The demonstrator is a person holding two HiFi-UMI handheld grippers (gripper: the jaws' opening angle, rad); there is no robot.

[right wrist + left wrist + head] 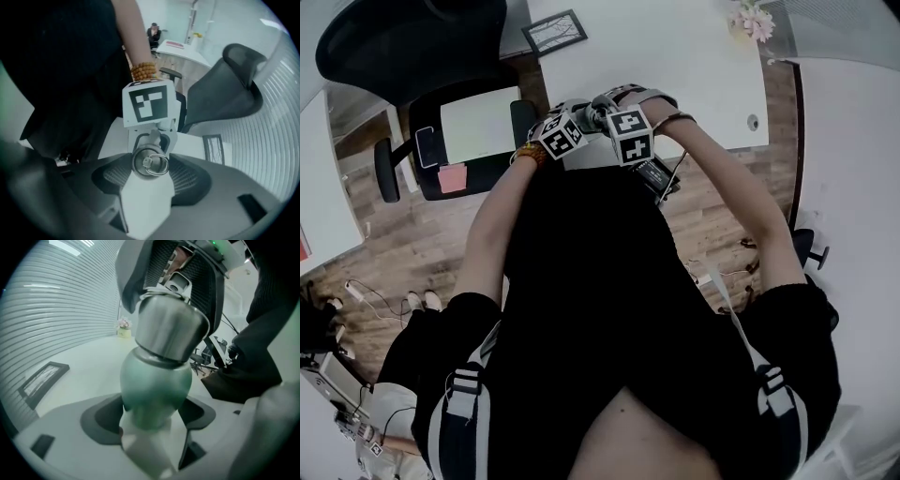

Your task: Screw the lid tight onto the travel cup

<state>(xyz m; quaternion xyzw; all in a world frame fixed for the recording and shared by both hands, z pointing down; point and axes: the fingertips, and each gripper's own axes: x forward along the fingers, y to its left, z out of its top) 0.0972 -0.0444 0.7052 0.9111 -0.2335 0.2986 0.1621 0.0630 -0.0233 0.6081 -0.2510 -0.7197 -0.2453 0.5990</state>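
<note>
Left gripper (152, 420) is clamped on the travel cup (157, 380), a rounded matte green body held above the near edge of the white table (694, 66). Right gripper (150, 176), with mesh-textured pads, grips the round brushed-steel lid (150, 161) from above.

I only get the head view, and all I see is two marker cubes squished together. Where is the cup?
Observer: The left gripper view shows it. The left gripper is shut on the green body of the travel cup.
Operator: Is the lid on it?
Observer: Yes, the steel lid sits on the cup, with the right gripper clamped on it from above.
Operator: Is anything on top of the lid?
Observer: The right gripper view shows a small metal ring lying flat on it.
</note>
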